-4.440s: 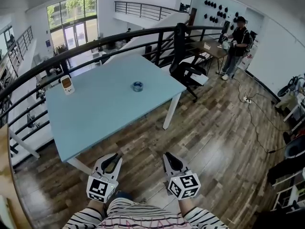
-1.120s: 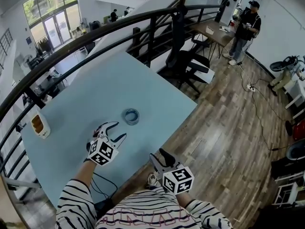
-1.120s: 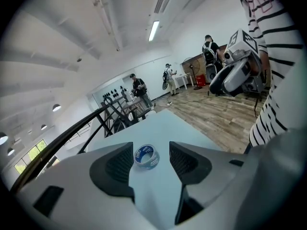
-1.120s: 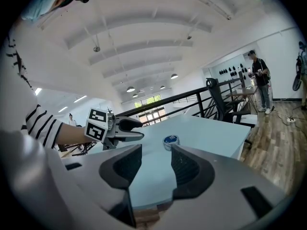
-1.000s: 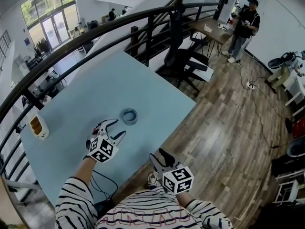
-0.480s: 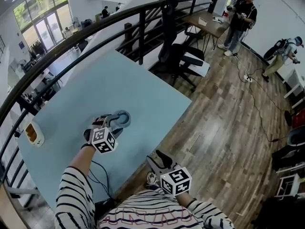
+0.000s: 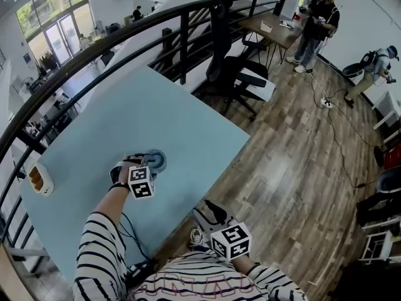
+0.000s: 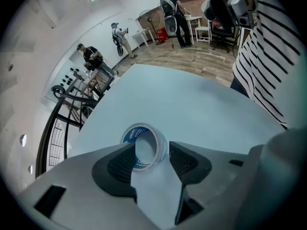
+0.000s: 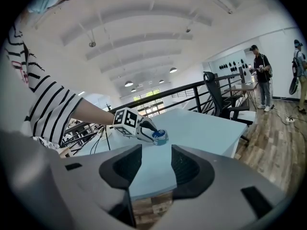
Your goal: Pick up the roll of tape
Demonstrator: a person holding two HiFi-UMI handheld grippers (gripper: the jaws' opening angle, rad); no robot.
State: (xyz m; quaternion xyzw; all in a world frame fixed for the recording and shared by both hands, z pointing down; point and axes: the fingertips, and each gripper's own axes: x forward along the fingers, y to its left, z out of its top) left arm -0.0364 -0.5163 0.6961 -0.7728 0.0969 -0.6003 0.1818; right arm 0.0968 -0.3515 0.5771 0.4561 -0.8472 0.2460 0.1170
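Note:
The roll of tape (image 7: 156, 160) is a clear ring with a blue core on the light blue table (image 7: 188, 111), towards its near edge. My left gripper (image 7: 148, 163) reaches over the table and is shut on the roll. In the left gripper view the tape (image 8: 130, 135) sits between the two dark pads, which press its sides. From the right gripper view the tape (image 9: 159, 136) shows at table level in the left gripper (image 9: 153, 133). My right gripper (image 7: 208, 209) hangs open by my body, off the table, with nothing between its jaws.
A small white device (image 7: 37, 179) stands at the table's left edge. A black railing (image 7: 94, 49) runs behind the table. An office chair (image 7: 247, 80) and a wooden desk (image 7: 276, 27) are to the right, with two people (image 7: 316, 17) further off. A cable (image 7: 128, 227) hangs below the table.
Over the earlier frames I walked up to the table and my left gripper reached out to the tape. Its jaws, spread wide a second ago, have closed onto the roll. The right gripper stayed put.

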